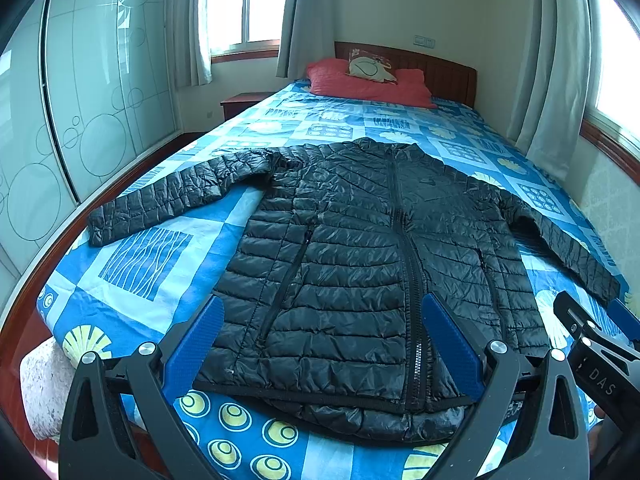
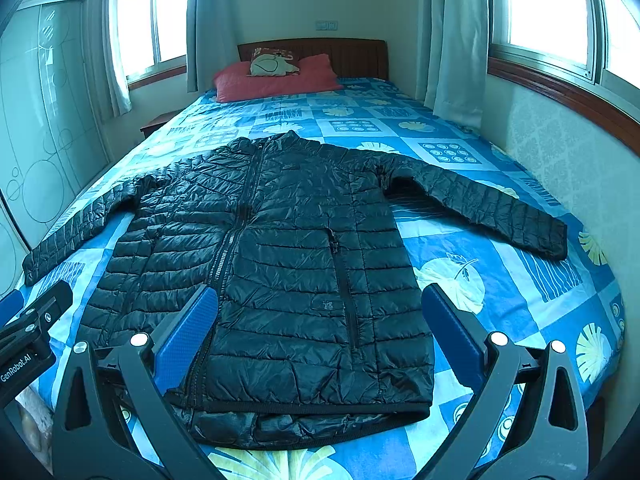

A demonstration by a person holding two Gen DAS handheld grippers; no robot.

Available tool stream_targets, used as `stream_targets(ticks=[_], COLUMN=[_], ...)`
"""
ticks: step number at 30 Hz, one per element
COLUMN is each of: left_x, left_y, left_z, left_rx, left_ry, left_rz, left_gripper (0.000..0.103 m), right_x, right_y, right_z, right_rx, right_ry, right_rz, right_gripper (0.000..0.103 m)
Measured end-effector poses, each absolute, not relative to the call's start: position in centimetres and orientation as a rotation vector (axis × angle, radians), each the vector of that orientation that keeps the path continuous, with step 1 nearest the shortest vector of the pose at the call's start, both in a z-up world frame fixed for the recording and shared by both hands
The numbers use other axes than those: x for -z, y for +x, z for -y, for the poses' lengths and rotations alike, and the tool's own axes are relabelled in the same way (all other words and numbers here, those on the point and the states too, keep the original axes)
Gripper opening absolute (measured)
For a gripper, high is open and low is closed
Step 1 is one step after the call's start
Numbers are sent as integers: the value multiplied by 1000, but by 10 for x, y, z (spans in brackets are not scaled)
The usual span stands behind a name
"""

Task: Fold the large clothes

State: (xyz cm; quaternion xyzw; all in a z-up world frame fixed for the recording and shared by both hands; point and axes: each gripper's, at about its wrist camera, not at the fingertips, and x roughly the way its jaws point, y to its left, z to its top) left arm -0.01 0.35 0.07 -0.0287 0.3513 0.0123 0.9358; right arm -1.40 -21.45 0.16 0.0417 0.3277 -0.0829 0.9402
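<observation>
A black quilted puffer jacket [image 1: 360, 264] [image 2: 280, 256] lies flat and face up on the bed, zipped, collar toward the headboard, both sleeves spread out to the sides. My left gripper [image 1: 324, 316] hovers open above the hem on the jacket's left half, blue pads wide apart with nothing between them. My right gripper [image 2: 320, 308] is open as well, above the hem on the right half. The right gripper's body [image 1: 592, 344] shows at the right edge of the left wrist view, and the left one's body [image 2: 32, 328] at the left edge of the right wrist view.
The bed [image 1: 144, 264] carries a blue patterned sheet, with red pillows [image 2: 276, 76] and a wooden headboard [image 2: 352, 56] at the far end. A glass-fronted wardrobe [image 1: 80, 96] stands along the left. A wall with a window sill [image 2: 560, 92] runs close on the right. A nightstand [image 1: 240, 104] sits far left.
</observation>
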Motion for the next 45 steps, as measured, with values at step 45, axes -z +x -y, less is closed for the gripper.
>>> stream_targets(ticks=[45], left_x=[4], left_y=[1], left_z=[-3], left_rx=[-25], left_ry=[-56], left_rz=[-726], left_gripper=[98], right_x=[-1], right_y=[-14], right_z=[207], right_rx=[168], right_ry=[81], right_rz=[-674], right_gripper=[101])
